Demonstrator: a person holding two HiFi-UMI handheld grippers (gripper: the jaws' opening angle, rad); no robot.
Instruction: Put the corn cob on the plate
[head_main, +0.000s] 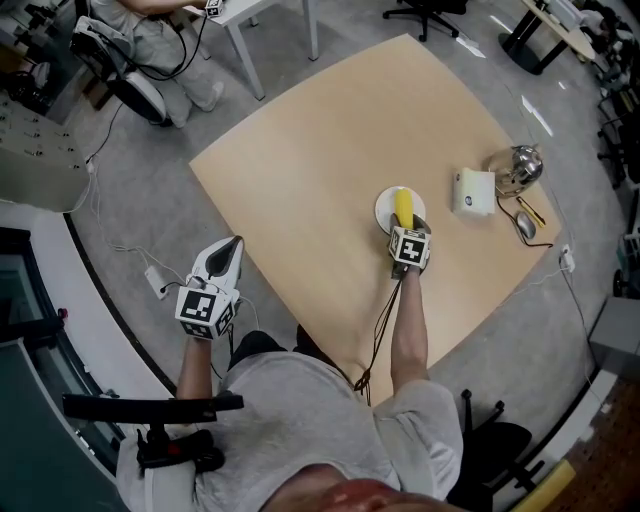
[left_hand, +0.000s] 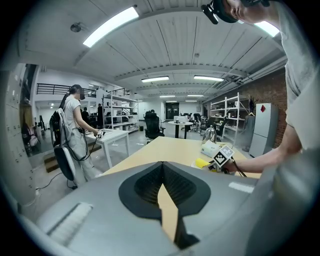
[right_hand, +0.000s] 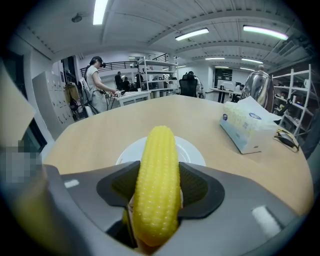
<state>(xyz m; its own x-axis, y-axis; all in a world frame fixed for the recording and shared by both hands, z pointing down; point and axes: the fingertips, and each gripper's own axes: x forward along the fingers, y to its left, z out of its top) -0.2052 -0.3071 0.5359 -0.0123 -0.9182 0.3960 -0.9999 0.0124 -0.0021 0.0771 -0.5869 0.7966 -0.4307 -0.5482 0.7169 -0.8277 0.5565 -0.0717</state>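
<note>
The right gripper (right_hand: 159, 192) clamps the yellow corn cob (right_hand: 157, 160) over the white plate (right_hand: 194, 149). The left gripper (left_hand: 162, 187) hangs beside the table (head_main: 330, 150), jaws pressed together on nothing.

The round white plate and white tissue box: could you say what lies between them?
Only bare light wooden tabletop lies between plate and box; the head view shows it.

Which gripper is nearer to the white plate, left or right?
Right. The right gripper holds the corn cob directly over the plate; the left gripper is off the table's edge, far from it.
</note>
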